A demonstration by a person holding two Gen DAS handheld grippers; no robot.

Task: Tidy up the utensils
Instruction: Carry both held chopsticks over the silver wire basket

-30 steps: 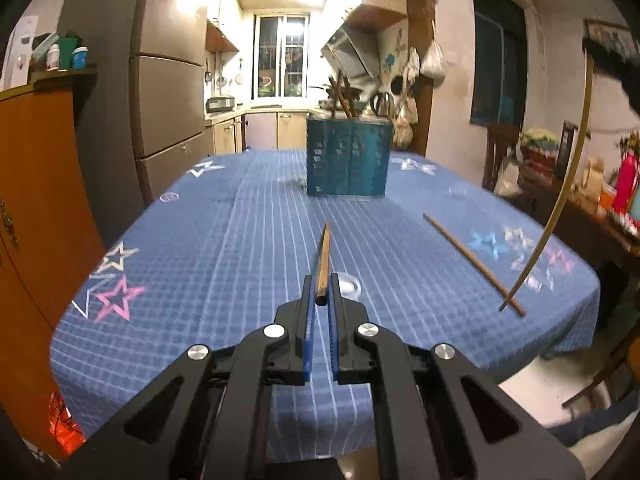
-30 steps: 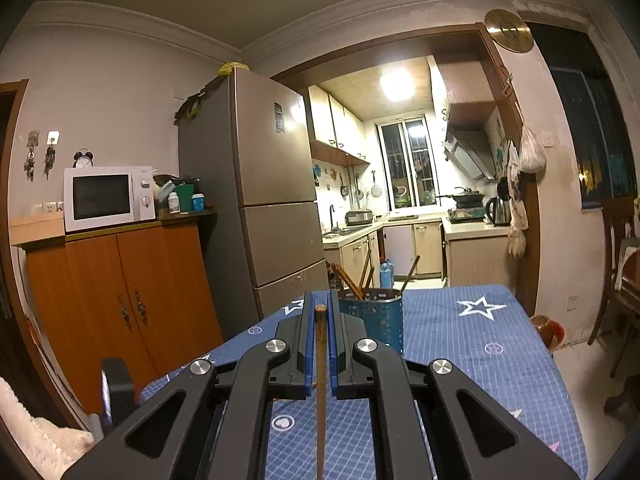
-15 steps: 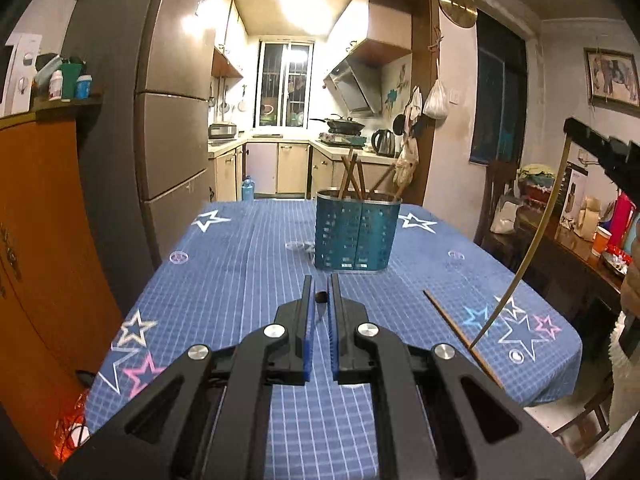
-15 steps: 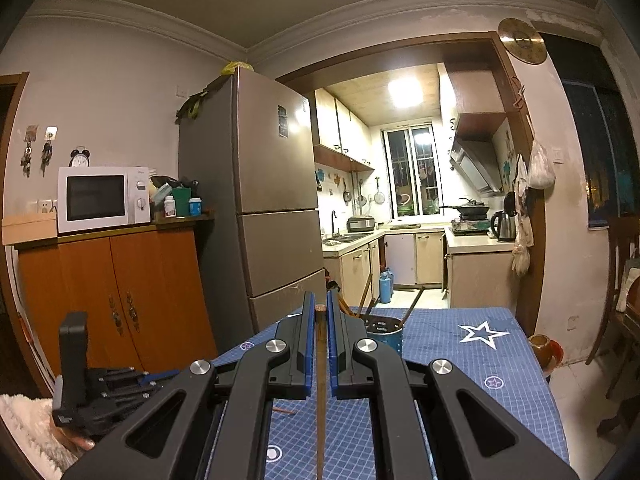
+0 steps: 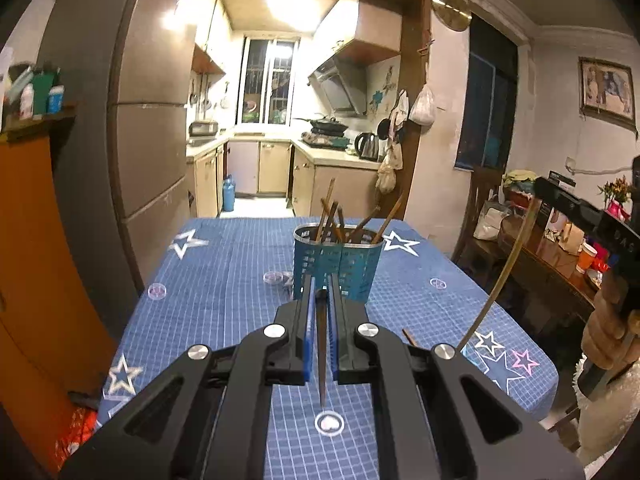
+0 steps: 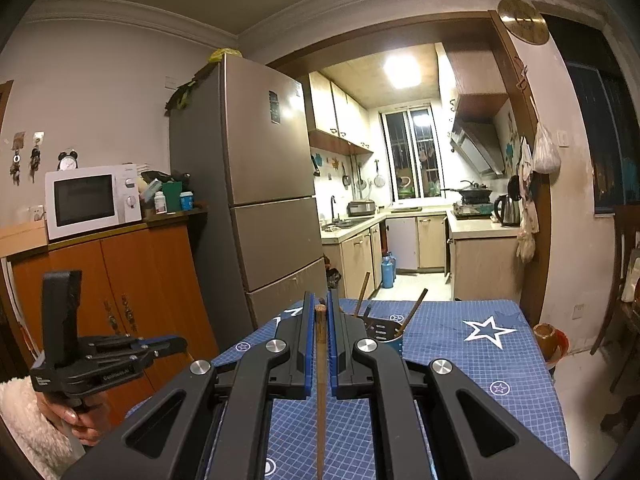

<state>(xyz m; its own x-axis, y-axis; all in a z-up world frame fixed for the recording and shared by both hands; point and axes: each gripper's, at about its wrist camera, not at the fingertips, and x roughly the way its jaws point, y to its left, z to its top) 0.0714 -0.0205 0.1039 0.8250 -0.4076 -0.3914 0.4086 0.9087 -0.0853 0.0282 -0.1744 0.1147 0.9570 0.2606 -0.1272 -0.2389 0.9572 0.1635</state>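
A teal perforated utensil holder [image 5: 338, 268] with several wooden chopsticks in it stands mid-table on the blue star cloth [image 5: 224, 280]. My left gripper [image 5: 320, 280] is shut on a dark chopstick [image 5: 322, 360], held above the table just short of the holder; the stick's tip hangs toward the camera. My right gripper [image 6: 320, 298] is shut on a brown chopstick [image 6: 320, 392], raised high, and its fingers partly hide the holder [image 6: 386, 330]. In the left wrist view that stick [image 5: 496, 280] dangles at the right, over the table's edge.
One loose chopstick [image 5: 410, 338] lies on the cloth right of my left gripper. Small clear discs [image 5: 329, 424] dot the cloth. A fridge [image 6: 272, 208] and an orange cabinet [image 6: 132, 280] flank the left; a cluttered side table [image 5: 560, 248] lines the right.
Both grippers rose. The left lifted its chopstick off the cloth, and it now hangs tip-down. The holder's rim and contents came into view from above. The left gripper entered the right view.
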